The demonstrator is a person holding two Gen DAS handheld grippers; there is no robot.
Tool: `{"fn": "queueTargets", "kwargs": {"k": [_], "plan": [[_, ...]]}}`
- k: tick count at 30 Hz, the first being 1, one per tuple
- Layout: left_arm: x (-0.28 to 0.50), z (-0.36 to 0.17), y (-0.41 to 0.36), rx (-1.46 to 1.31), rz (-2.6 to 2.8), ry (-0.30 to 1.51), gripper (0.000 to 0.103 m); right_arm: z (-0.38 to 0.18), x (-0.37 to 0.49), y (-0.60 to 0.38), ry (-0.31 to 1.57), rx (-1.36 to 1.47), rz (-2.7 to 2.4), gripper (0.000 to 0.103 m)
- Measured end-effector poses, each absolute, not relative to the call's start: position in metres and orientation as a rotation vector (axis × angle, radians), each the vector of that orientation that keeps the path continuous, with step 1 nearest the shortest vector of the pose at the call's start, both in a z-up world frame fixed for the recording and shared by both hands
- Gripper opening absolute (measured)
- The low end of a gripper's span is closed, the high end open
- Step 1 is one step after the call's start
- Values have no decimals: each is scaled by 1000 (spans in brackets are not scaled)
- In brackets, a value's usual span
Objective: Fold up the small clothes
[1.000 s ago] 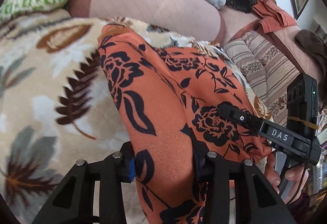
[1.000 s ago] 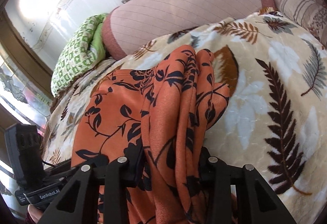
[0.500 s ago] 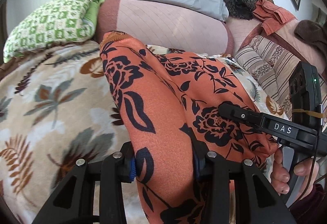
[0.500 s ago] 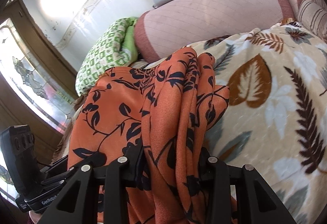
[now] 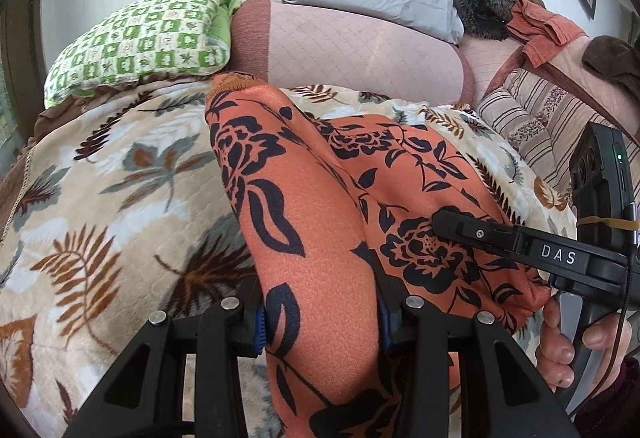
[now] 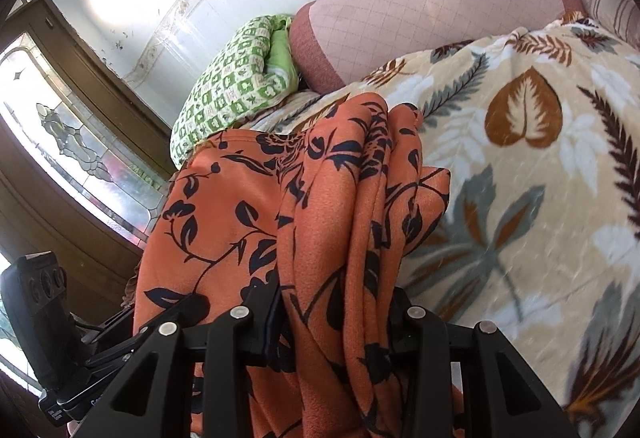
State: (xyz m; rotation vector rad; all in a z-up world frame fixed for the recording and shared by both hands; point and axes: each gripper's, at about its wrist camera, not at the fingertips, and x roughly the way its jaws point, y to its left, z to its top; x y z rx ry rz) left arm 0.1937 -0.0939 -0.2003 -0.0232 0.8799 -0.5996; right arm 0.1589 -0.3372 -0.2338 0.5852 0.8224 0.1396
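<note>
Left claw (image 5: 320, 322): clamped on a thick gather of the orange floral garment (image 5: 316, 206). Cloth runs straight ahead from the jaws, long axis away from the claw toward the pink bolster (image 5: 360, 50), its ribbed hem at the far end.

Garment hangs lifted over the leaf-print blanket (image 5: 100, 198) on the bed; whether the far end touches it, cannot tell.

Right claw (image 6: 336, 318): closed on a bunched, pleated edge of the same garment (image 6: 340, 198), folds running forward.

Both claws grip the near end, side by side, neither nearer. Judgement: the next move carries the near end forward along that axis, onto the far hem.
</note>
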Motion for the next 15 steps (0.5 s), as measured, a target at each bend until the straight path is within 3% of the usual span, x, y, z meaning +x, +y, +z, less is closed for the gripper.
{"fn": "queueTargets", "kwargs": {"k": [15], "plan": [[191, -222, -94, 1, -577, 943, 42, -251, 155, -328, 901, 622, 120, 40]]}}
